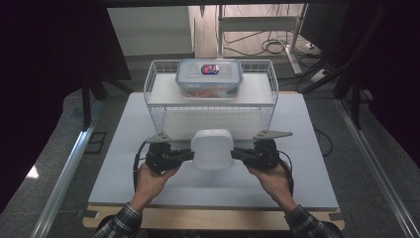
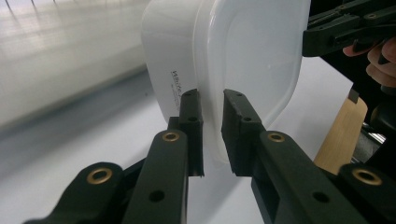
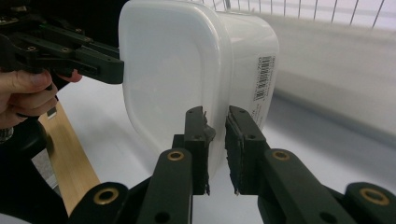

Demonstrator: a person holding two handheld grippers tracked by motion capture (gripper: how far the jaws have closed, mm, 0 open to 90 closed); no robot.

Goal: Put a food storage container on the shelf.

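Where the high view looks down on the pale worktop [image 1: 307, 163], a white lidded container [image 1: 212, 148] sits between the two tools, near the front middle. The left tool [image 1: 188, 154] reaches its left edge and the right tool [image 1: 236, 154] its right edge, each held by a hand [image 1: 153, 179] coming from a plaid sleeve [image 1: 121, 223]. Behind the container stands a white wire rack [image 1: 210, 94], and on its shelf rests a clear lidded box [image 1: 209, 78] with a dark label on top.

Along the left gripper view, the left tool [image 2: 212, 128] has its two black jaws closed on the container's [image 2: 243, 56] projecting rim, one pad on each face. The right tool [image 2: 310, 44] meets the far edge, fingers [image 2: 380, 58] behind it.

Along the right gripper view, the right tool [image 3: 215, 140] clamps the container's [image 3: 173, 70] rim likewise, with a barcode sticker [image 3: 264, 77] on the body side. The left tool [image 3: 116, 70] meets the opposite edge, and rack wires [image 3: 299, 9] show above.
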